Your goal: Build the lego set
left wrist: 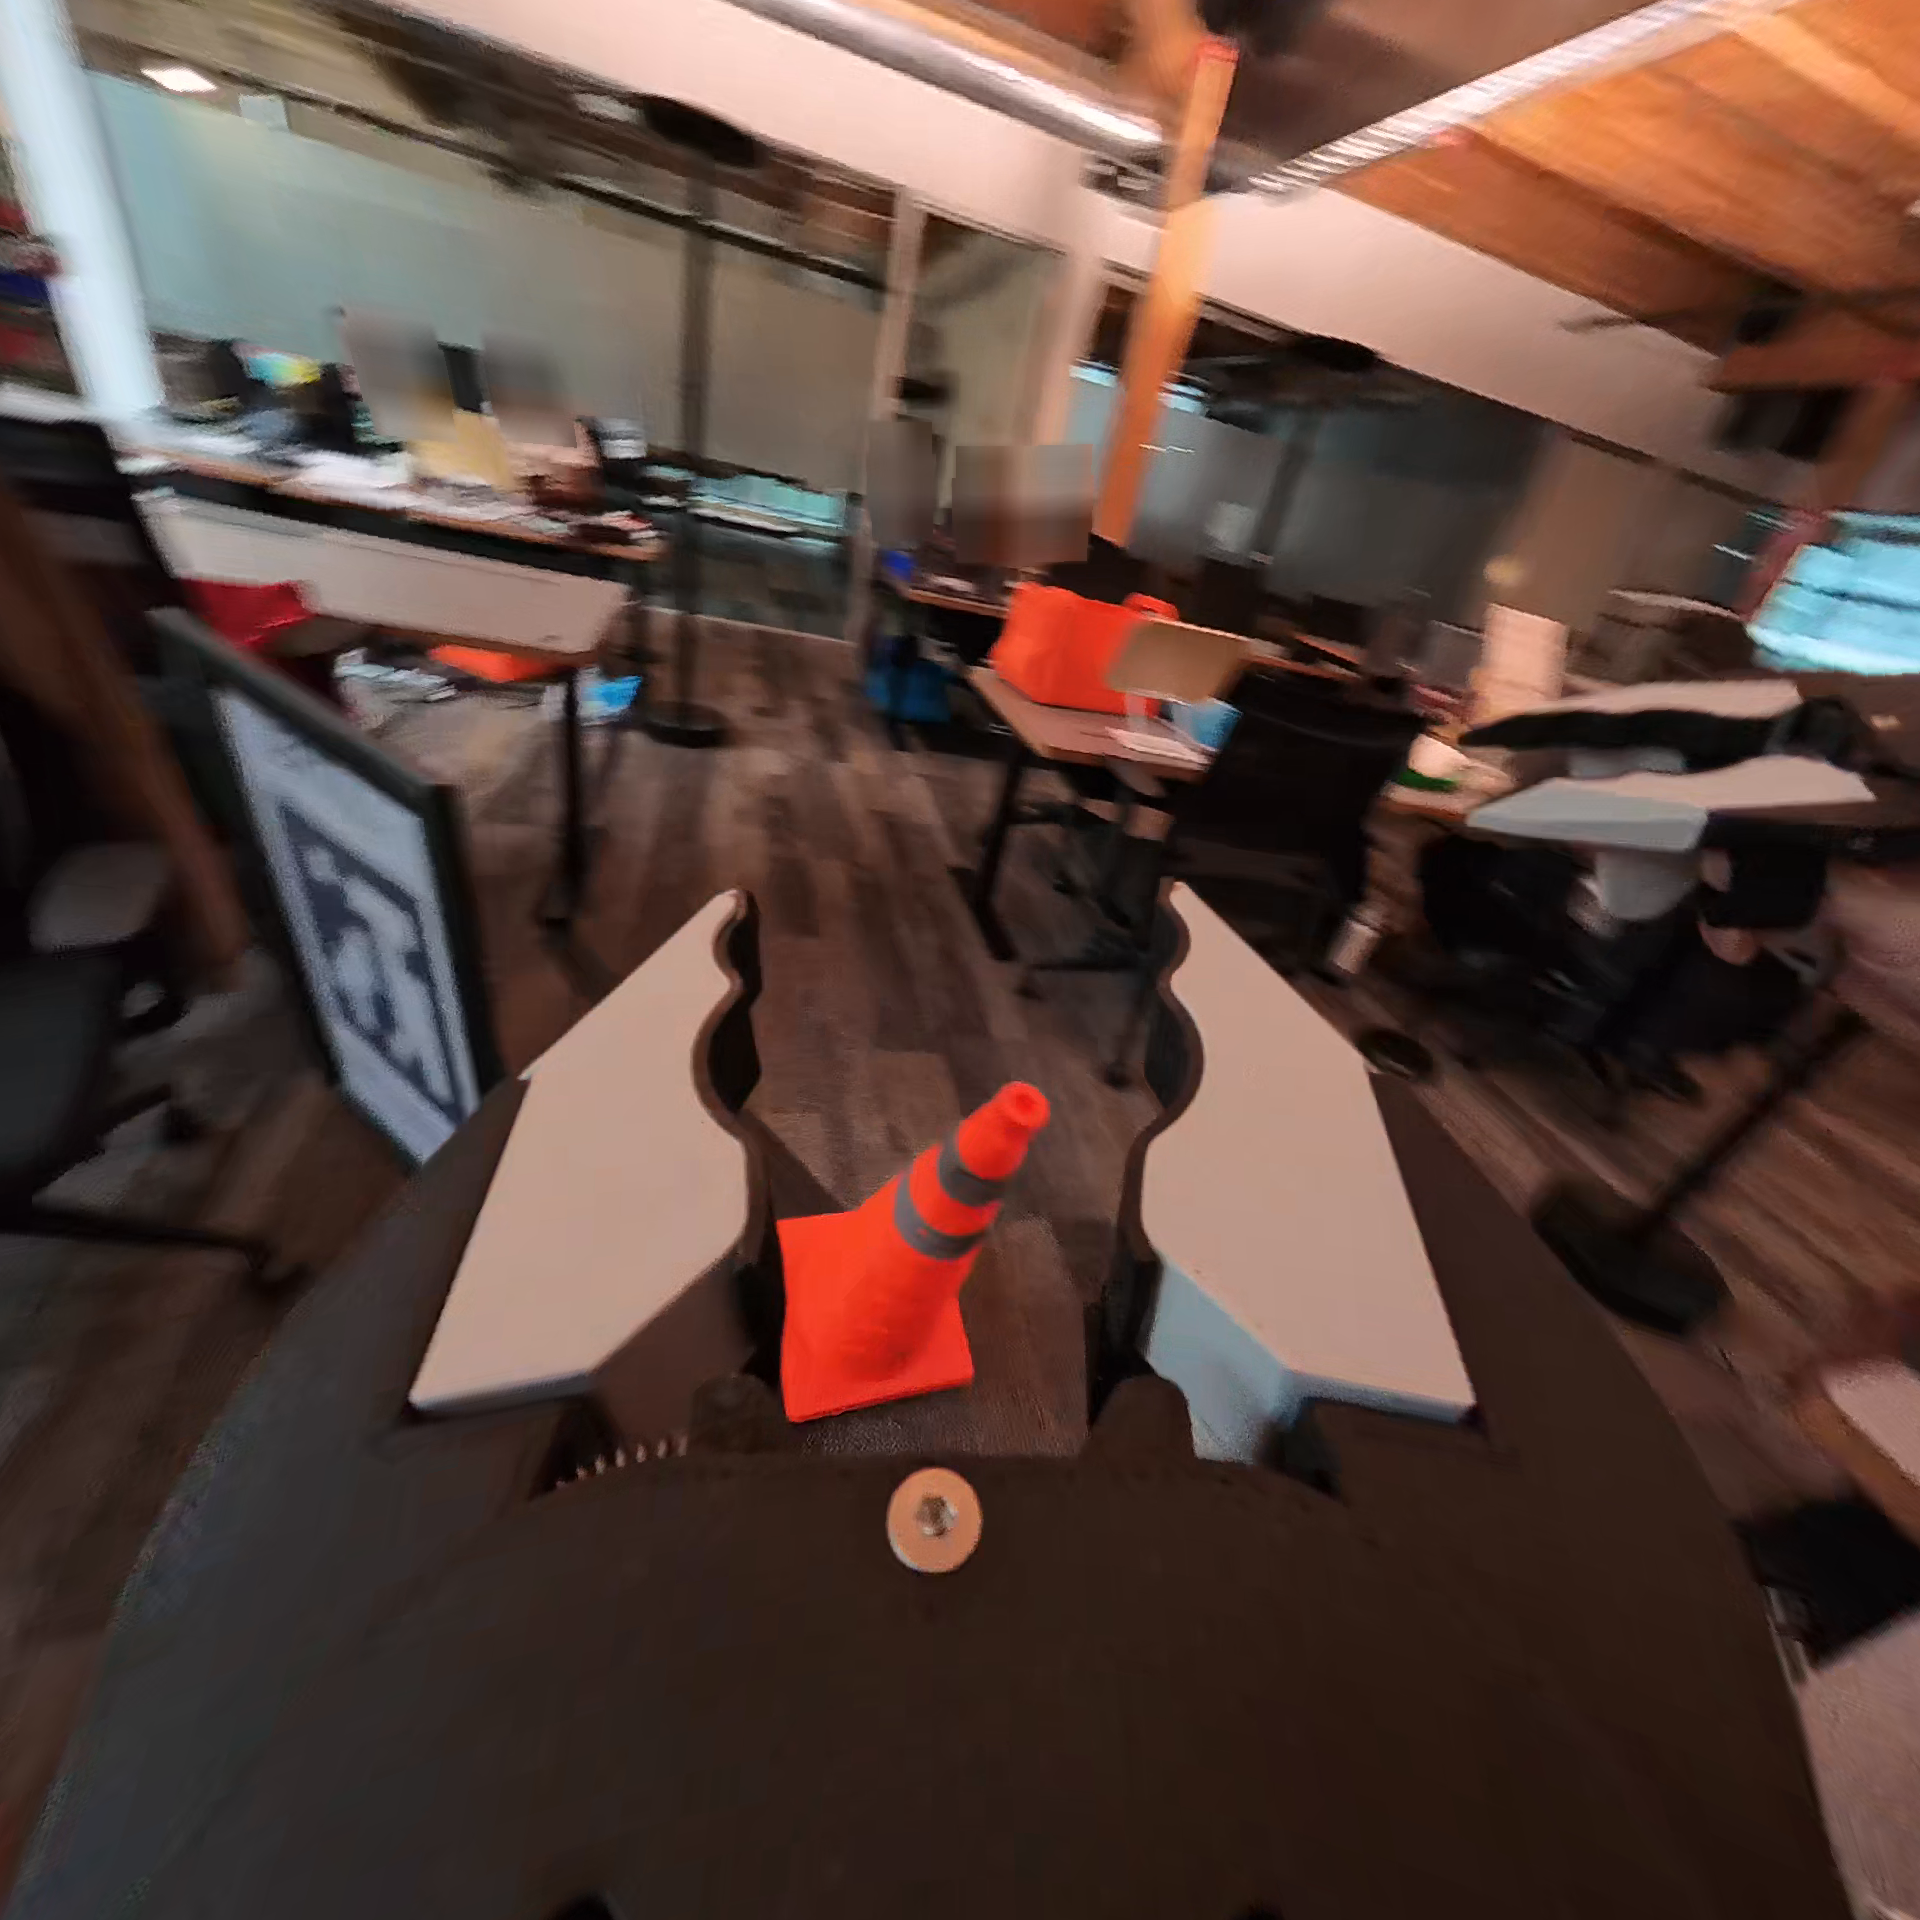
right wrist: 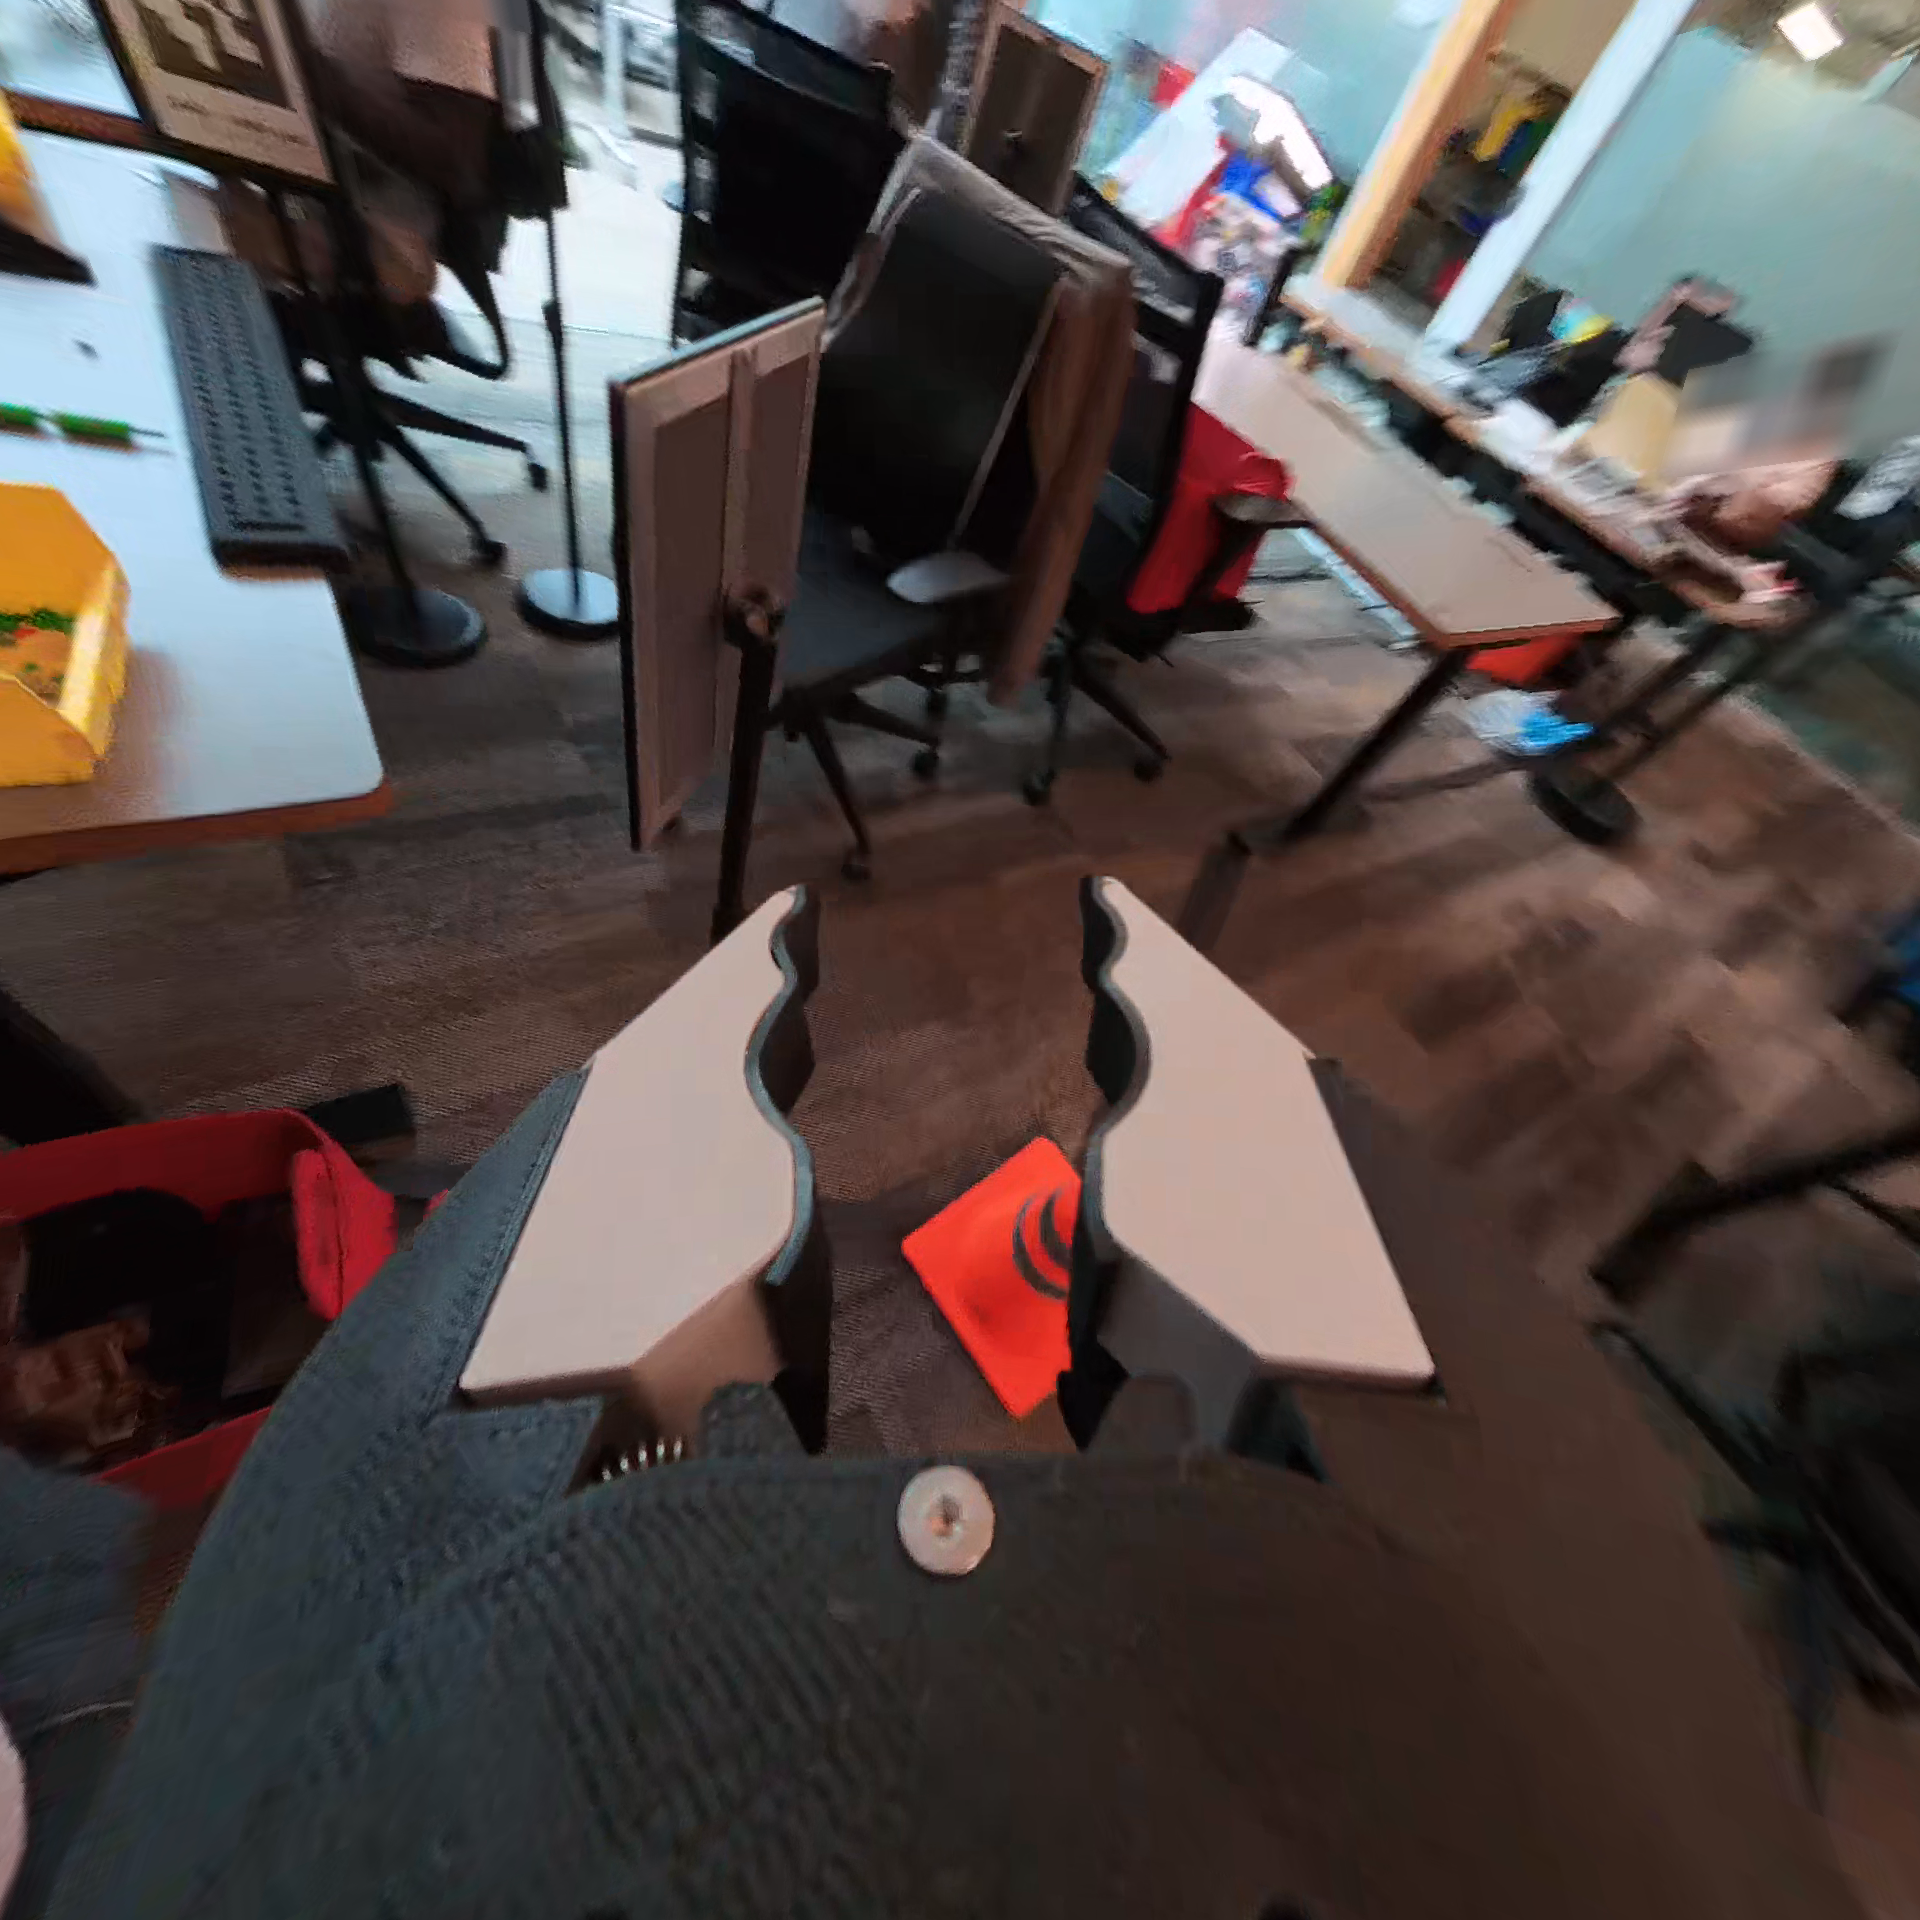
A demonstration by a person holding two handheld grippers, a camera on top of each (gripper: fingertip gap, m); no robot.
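My left gripper [left wrist: 956, 914] is open and empty, held up in the air and facing across an office room. My right gripper [right wrist: 945, 904] is also open and empty, pointing down over the floor. A small orange traffic cone [left wrist: 914, 1236] stands on the carpet below the left gripper, and shows from above in the right wrist view [right wrist: 1003, 1262], partly hidden by the right finger. A yellow bin [right wrist: 52, 644] with small green and orange pieces sits on a white table [right wrist: 208, 665] at far left. Both views are blurred. The other gripper [left wrist: 1642, 769] shows at right in the left wrist view.
A black keyboard [right wrist: 244, 416] lies on the white table. Office chairs [right wrist: 914, 499], a framed panel [right wrist: 717, 561], desks [right wrist: 1423, 540] and stand bases [right wrist: 566, 597] crowd the floor ahead. A red bin [right wrist: 156, 1268] sits low left. A marker board [left wrist: 353, 935] stands at left.
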